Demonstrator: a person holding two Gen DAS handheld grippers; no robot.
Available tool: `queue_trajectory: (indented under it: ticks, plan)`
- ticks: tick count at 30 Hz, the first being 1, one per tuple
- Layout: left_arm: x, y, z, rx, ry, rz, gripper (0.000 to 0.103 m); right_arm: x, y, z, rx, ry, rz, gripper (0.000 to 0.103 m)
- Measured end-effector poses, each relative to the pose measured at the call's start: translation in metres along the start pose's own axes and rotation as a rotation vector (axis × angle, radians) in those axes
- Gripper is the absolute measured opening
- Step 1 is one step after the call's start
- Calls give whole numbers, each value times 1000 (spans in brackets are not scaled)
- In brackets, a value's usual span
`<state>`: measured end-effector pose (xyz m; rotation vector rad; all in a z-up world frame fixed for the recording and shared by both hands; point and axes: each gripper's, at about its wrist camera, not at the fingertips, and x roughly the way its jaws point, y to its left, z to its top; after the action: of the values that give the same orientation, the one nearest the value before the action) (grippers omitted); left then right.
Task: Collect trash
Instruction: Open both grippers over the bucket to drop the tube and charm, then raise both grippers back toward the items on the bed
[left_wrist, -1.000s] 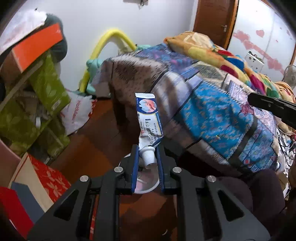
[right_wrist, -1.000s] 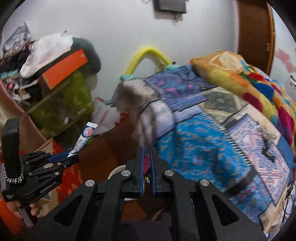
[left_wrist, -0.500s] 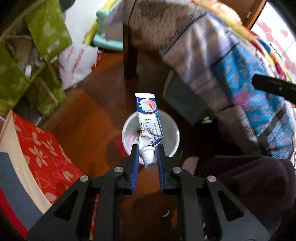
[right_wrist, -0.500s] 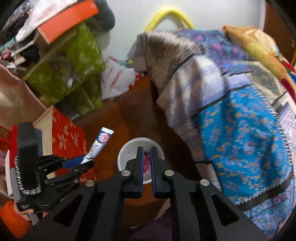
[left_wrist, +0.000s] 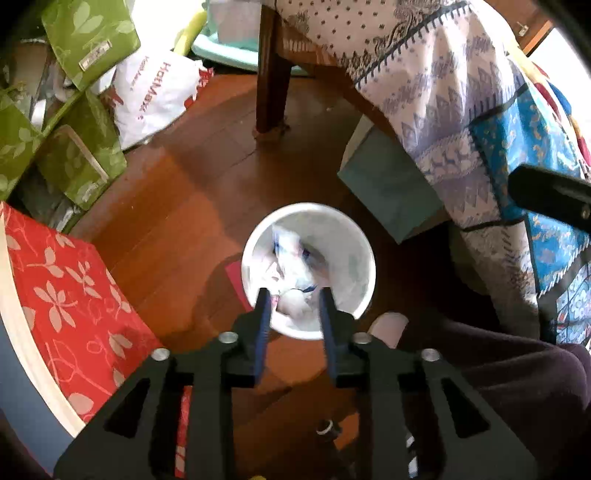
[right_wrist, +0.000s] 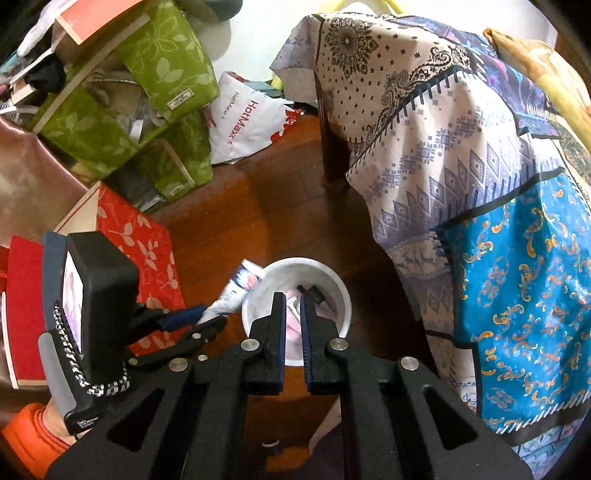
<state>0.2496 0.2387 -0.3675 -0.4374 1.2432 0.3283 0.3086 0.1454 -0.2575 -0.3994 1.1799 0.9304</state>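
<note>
Even indoor daylight, strong fisheye bend and dark corners in both views.
The glossy red-brown wooden floor (left_wrist: 177, 206) shows soft sheen; the white round plastic bin (left_wrist: 364, 258) holds blurred contents, with motion smear; the far white wall (right_wrist: 258, 33) glares, and shade pools under the patterned patchwork bedspread (right_wrist: 424, 147).

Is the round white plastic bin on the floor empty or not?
Not empty: crumpled white and pink trash lies inside the round white bin.

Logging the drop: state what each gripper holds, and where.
Left gripper has just been opening; the toothpaste tube sits loose, cap end between its fingers. Right gripper: shut, hold unclear.
</note>
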Motion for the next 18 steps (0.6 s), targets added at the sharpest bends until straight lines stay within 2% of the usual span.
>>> queue_trajectory:
  ticks: [1,4,5,11,18]
  plan:
    - [-2,-1,1,3,-8,8,44,-1,-2,0,5,-1,2,14]
    - [-7,-1,3,0,-15,7,45,-5,-8,-2,21,-7,6,46]
    - [-10,-1,3,-2,-20,6,45,-7,-10,-3,34,-17,9,51]
    - [-43,0,1,-9,-68,15,45,-29,-12,-9,43,-71,-21,52]
    - [-102,-16,-5,17,-170,33,45,-71,-13,-19,29,-162,-53,51]
